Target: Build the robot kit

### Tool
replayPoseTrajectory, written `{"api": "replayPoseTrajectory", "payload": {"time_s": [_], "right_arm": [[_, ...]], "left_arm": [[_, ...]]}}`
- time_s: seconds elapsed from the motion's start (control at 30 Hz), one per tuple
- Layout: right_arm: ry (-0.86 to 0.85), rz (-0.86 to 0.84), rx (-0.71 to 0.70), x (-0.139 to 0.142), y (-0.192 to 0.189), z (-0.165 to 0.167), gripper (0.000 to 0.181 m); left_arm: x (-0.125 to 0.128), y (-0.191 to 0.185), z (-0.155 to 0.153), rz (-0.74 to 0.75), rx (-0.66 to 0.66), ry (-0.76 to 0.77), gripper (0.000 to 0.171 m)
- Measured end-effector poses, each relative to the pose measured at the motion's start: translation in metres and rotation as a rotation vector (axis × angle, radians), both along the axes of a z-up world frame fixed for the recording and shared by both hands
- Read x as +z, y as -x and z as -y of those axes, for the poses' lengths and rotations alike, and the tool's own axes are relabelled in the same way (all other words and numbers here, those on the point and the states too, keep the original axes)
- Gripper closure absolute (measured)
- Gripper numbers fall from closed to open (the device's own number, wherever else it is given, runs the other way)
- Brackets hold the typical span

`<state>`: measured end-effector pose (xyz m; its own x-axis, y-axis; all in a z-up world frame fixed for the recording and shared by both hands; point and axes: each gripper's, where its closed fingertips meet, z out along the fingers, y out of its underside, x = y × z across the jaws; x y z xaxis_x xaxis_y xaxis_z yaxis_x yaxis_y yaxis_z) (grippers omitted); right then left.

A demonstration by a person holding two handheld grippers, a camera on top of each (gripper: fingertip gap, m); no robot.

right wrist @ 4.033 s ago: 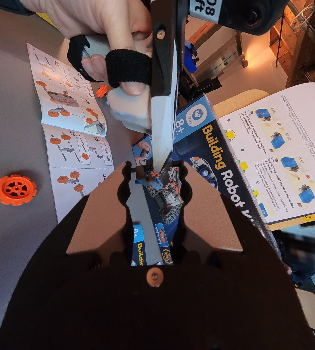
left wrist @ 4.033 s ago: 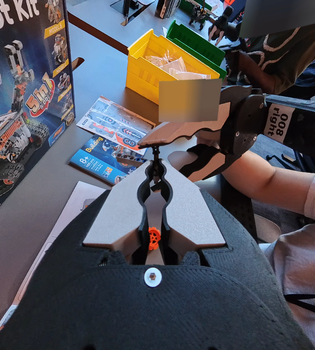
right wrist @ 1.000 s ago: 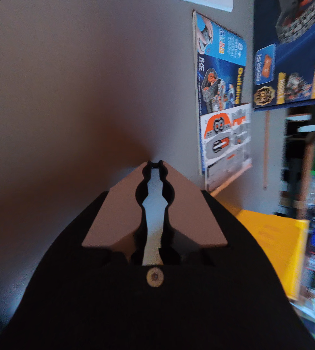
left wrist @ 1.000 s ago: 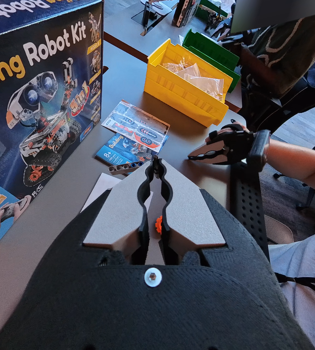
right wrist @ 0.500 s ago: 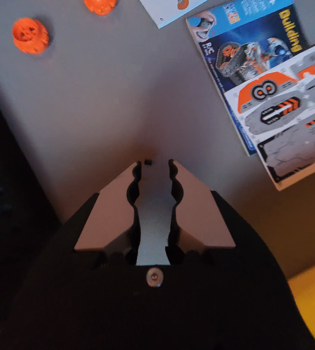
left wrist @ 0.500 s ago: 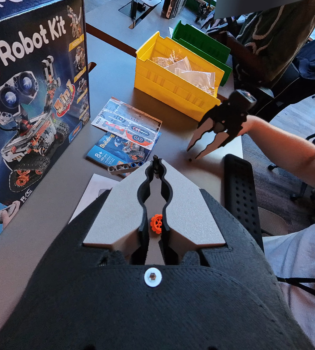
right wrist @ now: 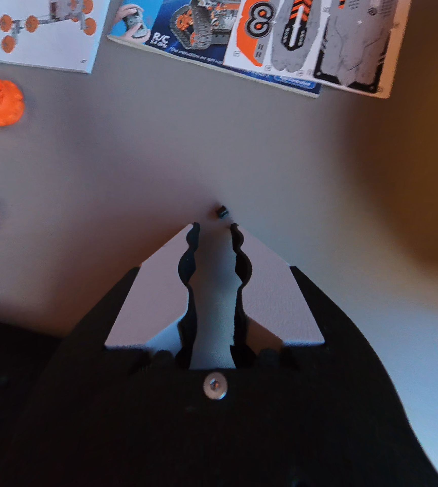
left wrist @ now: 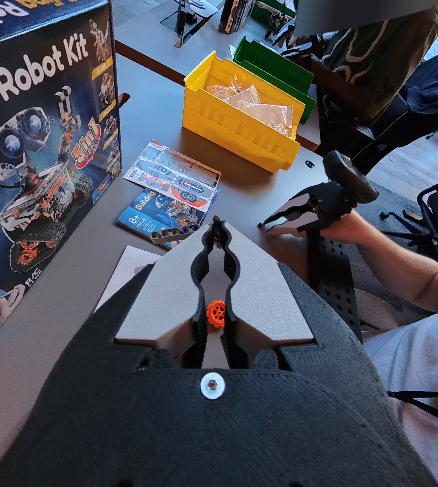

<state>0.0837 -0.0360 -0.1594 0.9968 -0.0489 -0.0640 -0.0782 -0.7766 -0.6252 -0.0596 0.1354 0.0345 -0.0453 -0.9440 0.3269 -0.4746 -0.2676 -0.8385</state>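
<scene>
My right gripper [right wrist: 214, 224] gapes over a tiny black piece [right wrist: 222, 211] on bare table [right wrist: 159, 158].
My left gripper [left wrist: 217, 226] pinches a small dark part [left wrist: 216, 232] above the booklet's [left wrist: 159, 210] edge.

Your left gripper [left wrist: 216, 232] is pinched closed on a small dark pin [left wrist: 216, 223], held above the grey table [left wrist: 54, 295], with an orange gear [left wrist: 216, 313] lying on the table and seen through the gap between its fingers. Just beyond the tips a grey holed beam [left wrist: 171, 233] lies on a blue booklet [left wrist: 159, 210] (a sticker sheet [left wrist: 171, 175] overlaps that booklet). Your right gripper [left wrist: 265, 228] points down at the table near a yellow bin [left wrist: 239, 126], its tips slightly apart.
</scene>
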Motion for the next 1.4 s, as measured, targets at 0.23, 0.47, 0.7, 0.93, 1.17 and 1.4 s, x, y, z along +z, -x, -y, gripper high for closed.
{"api": "replayPoseTrajectory", "payload": {"time_s": [0.23,0.47,0.7,0.93,1.17,1.4], "right_arm": [[-0.011,0.078,-0.049,-0.001,-0.006,-0.012,0.165],[-0.012,0.131,0.189,0.0,-0.004,-0.013,0.172],[-0.054,0.072,0.384,0.007,-0.012,-0.009,0.156],[-0.137,0.029,0.233,0.012,-0.014,-0.012,0.16],[-0.079,0.102,0.239,0.0,-0.014,-0.013,0.181],[0.109,0.25,0.567,0.003,-0.015,-0.006,0.172]], "left_arm": [[0.005,0.002,0.004,0.016,-0.015,-0.002,0.171],[0.009,0.005,0.004,0.031,-0.02,0.005,0.171],[0.01,0.007,0.003,0.034,-0.022,0.008,0.171],[0.009,0.009,-0.001,0.037,-0.008,0.011,0.171],[0.008,0.008,0.0,0.032,-0.012,0.01,0.171],[0.006,0.007,0.002,0.024,-0.021,0.008,0.171]]}}
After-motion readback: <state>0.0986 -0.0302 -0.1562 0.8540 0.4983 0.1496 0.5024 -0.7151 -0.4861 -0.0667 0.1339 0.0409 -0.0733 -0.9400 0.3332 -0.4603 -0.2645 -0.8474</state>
